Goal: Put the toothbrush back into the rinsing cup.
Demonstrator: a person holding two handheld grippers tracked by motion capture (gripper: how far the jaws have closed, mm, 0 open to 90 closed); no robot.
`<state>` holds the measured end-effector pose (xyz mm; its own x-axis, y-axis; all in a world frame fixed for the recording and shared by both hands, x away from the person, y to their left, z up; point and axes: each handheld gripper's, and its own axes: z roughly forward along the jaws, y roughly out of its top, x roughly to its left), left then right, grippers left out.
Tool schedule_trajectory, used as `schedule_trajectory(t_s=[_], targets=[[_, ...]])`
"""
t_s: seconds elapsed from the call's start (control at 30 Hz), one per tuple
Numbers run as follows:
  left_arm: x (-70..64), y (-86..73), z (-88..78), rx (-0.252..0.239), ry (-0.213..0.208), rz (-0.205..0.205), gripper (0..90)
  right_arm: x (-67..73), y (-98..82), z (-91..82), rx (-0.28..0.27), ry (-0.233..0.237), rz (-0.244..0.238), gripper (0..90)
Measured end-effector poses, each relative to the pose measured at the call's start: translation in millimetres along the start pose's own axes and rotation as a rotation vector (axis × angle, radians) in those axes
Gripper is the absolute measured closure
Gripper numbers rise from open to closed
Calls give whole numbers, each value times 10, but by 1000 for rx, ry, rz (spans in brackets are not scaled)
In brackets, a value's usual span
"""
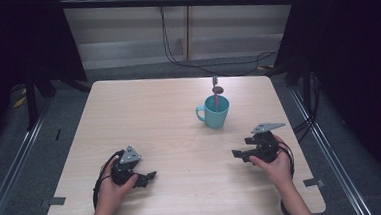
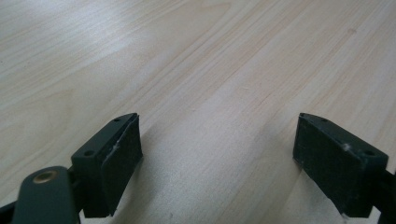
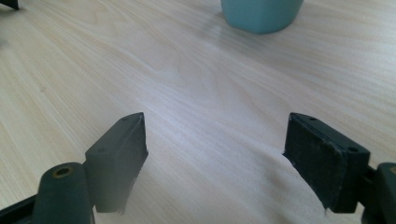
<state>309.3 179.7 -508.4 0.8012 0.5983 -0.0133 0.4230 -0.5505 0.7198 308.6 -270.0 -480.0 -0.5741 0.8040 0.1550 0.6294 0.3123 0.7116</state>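
A teal mug [image 1: 214, 111] stands upright on the wooden table [image 1: 144, 115], right of centre, with a pink-handled utensil [image 1: 217, 92] sticking up out of it. My left gripper [image 1: 150, 177] rests low near the table's front left, held by a hand, pointing right. Its jaws [image 2: 217, 161] stand wide apart over bare wood, nothing between them. My right gripper [image 1: 237, 154] is at the front right, pointing left, about a hand's length in front of the mug. It is open [image 3: 215, 161] and empty; the mug's base [image 3: 261, 14] shows ahead of it.
Black cables [image 1: 186, 62] run across the floor behind the table. Metal rails [image 1: 16, 163] flank both sides. Dark curtains hang at left and right. Tape tabs [image 1: 57, 200] mark the table's front corners.
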Motion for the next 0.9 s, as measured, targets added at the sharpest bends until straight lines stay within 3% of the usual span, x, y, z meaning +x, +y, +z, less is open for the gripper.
schedule_trajectory(t_s=[0.37, 0.53, 0.7, 0.9], targets=[[-2, -2, 2, -3, 0, -2, 151, -1, -279, 61, -4, -26, 1, 199], [-2, -2, 1, -3, 0, -2, 151, 2, -324, 74, -13, -31, -1, 193], [-5, -4, 0, -3, 2, -3, 151, 31, -365, 86, -26, -59, -56, 186], [-6, -4, 0, -4, 3, -3, 150, 78, -371, 99, -1, -71, -113, 140]])
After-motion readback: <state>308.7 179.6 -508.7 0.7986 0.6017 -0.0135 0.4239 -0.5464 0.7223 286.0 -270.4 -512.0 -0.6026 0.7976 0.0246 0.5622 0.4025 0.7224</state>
